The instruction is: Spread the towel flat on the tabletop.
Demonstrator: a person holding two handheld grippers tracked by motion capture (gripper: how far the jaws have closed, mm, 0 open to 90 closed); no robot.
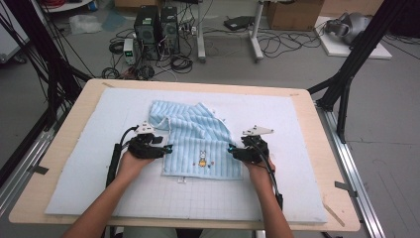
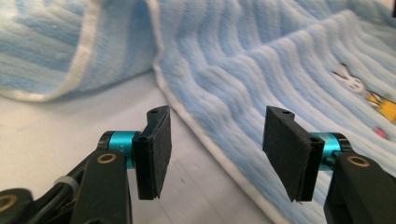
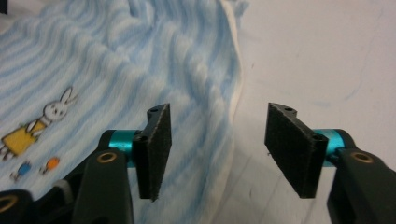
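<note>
At far left of the high view, a bare strip of the pale wooden table (image 1: 59,148), topped by a white gridded foam mat (image 1: 99,163). Next, the left black two-jaw gripper (image 1: 167,148), held in a hand (image 1: 130,163) and aimed rightward at the left edge of a light-blue striped terry towel (image 1: 198,139). Jaws spread wide, nothing between them; in the left gripper view, the towel's white-hemmed edge (image 2: 205,140) running up through the gap, one pad over bare mat (image 2: 56,135), the other over striped cloth. At centre, the towel lying rumpled on the mat, upper part folded over, a small embroidered rabbit in yellow (image 1: 202,159) near its front edge. Further right, the right black two-jaw gripper (image 1: 231,148), also held in a hand (image 1: 257,168), pointing leftward at the towel's right edge. Jaws likewise parted and empty, straddling the hem in the right gripper view, the rabbit (image 3: 35,123) off to the left there.
</note>
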